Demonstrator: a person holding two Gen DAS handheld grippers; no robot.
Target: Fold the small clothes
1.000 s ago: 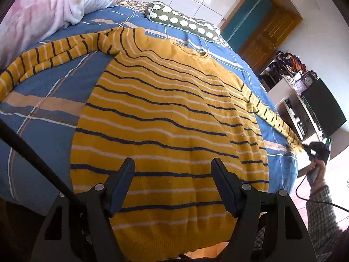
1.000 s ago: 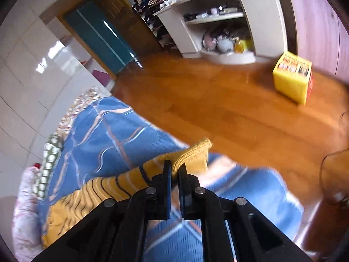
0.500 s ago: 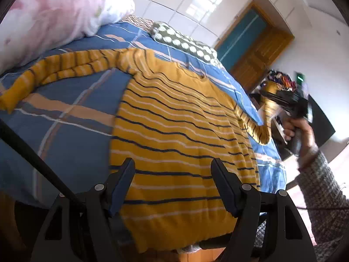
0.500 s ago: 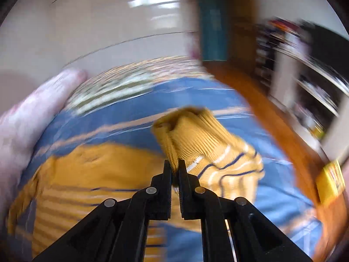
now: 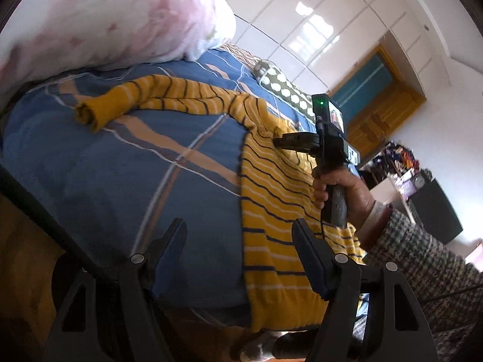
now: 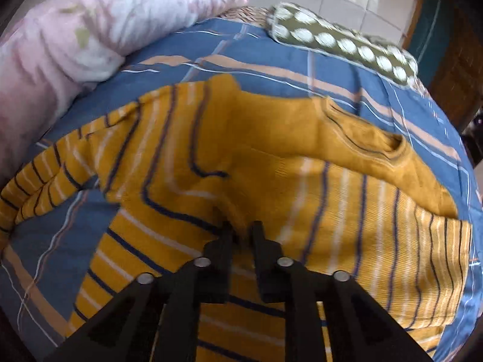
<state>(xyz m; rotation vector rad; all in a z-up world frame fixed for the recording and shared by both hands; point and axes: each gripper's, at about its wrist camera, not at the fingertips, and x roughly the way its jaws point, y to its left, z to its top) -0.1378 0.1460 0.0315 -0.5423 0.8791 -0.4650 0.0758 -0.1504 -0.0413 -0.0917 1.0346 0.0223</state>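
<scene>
Unfolded sleeve lies nearer the left gripper

The yellow striped sweater [image 6: 271,163] lies flat on the bed [image 5: 126,163], one sleeve already folded across its chest. The other sleeve [image 5: 157,96] stretches towards the pillow-side edge, ahead of the left gripper [image 5: 238,241], fingers spread and empty. The right gripper [image 6: 241,232], fingers just parting, releases the folded sleeve.

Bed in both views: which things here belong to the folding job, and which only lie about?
For the job:
- yellow striped sweater
- right gripper
- left gripper

Only lying about:
- pink floral quilt
- green dotted pillow
- blue bedspread
</scene>
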